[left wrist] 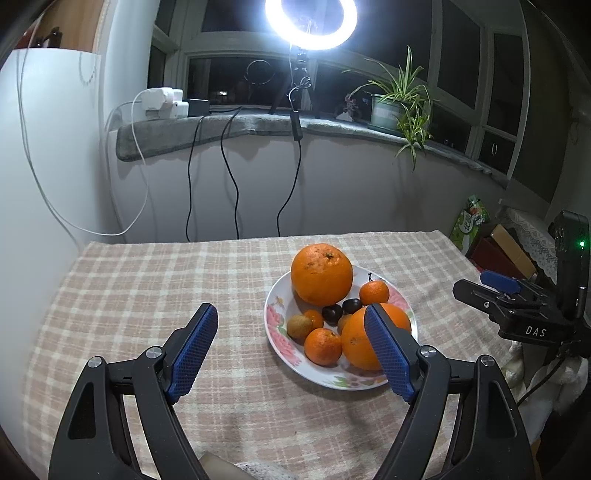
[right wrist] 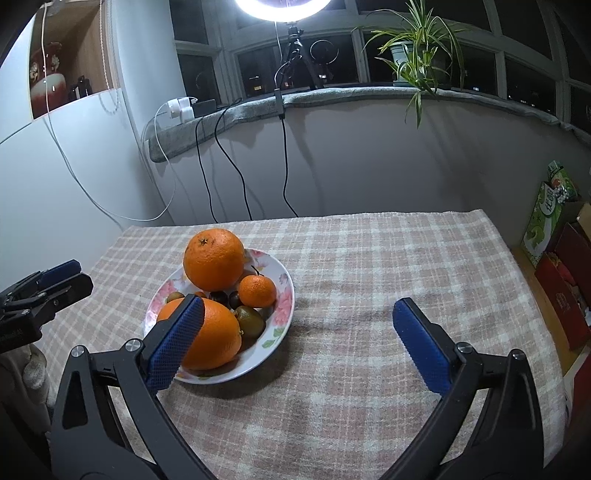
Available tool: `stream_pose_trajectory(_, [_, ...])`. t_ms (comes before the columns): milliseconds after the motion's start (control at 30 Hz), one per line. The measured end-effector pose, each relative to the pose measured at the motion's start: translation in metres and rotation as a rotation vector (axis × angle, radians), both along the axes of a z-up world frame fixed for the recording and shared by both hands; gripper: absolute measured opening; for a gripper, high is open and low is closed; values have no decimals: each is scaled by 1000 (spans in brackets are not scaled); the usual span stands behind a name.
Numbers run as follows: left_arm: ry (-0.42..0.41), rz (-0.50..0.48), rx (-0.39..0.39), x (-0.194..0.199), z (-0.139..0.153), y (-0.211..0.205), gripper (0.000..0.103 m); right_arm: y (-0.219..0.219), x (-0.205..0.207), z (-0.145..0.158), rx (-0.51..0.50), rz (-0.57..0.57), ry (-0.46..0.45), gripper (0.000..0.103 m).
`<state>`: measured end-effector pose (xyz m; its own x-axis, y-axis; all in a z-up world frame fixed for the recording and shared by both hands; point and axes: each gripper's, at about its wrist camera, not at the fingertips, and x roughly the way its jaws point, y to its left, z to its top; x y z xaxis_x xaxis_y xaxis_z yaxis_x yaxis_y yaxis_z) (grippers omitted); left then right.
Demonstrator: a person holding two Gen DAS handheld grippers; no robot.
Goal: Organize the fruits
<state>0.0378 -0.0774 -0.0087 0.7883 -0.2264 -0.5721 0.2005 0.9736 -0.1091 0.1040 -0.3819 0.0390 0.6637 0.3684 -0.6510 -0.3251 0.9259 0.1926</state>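
Note:
A floral white plate [left wrist: 275, 325] [right wrist: 284, 295] sits on the checked tablecloth and holds the fruit. A large orange [left wrist: 321, 273] [right wrist: 214, 264] lies at its far side, a second large orange [left wrist: 360, 343] [right wrist: 214, 334] at its near side. Between them are small mandarins [left wrist: 373, 292] [right wrist: 257, 291], a kiwi [left wrist: 299, 326] [right wrist: 251, 320] and dark chestnuts [left wrist: 331, 313]. My left gripper [left wrist: 290, 321] hovers open over the cloth left of the plate, nothing between its blue pads. My right gripper [right wrist: 297, 314] is open, just right of the plate, also empty.
The checked cloth [left wrist: 147, 288] [right wrist: 406, 258] covers the whole table. Cables hang from the windowsill behind. A ring light [left wrist: 310, 22] and a potted plant [left wrist: 399, 103] stand on the sill. Boxes [right wrist: 554, 266] are stacked past the table's right edge.

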Motion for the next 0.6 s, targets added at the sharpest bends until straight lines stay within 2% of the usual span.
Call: stream_pose_trajectory(600, [-1, -6, -3, -3, 1, -3, 82, 1, -3, -1, 1, -1, 21, 103])
